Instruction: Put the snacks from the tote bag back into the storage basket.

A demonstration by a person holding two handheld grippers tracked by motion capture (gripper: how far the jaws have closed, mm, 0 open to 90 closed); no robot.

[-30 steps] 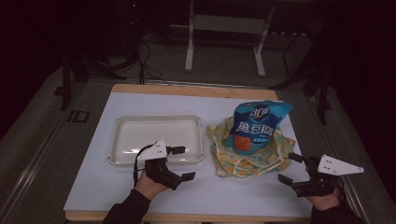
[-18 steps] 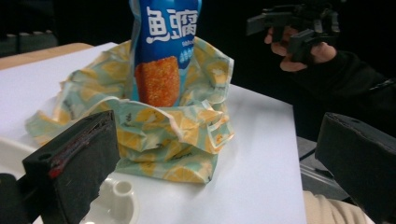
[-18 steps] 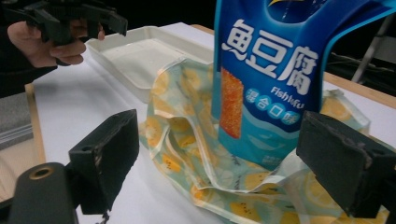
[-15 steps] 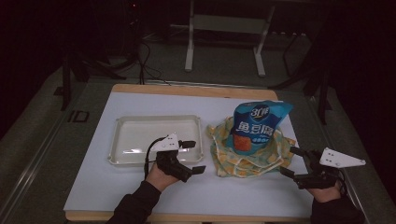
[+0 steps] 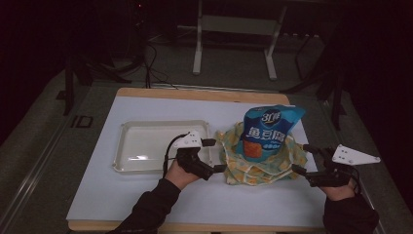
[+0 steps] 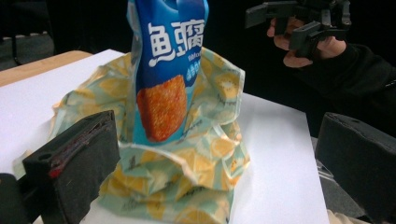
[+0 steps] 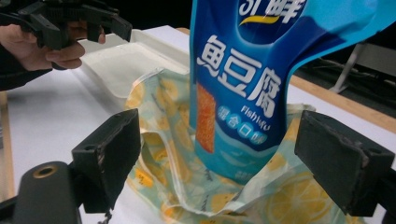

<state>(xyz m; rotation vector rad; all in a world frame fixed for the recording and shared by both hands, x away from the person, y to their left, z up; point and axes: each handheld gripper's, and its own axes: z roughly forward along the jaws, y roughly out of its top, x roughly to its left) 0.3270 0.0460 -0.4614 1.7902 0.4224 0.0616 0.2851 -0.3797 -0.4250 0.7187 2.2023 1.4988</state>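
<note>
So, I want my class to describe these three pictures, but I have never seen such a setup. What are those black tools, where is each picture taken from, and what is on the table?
A person sits at a table and holds a hand tool with two black jaws in each hand: the left gripper and the right gripper. The high view looks down from above the person. The other two pictures come from small cameras riding on each gripper, looking out between its own jaws. On the table lie a white tray and a yellow lemon-print bag, crumpled, with a blue snack packet standing upright in it. Both grippers are open, one on each side of the bag, and hold nothing.
</note>
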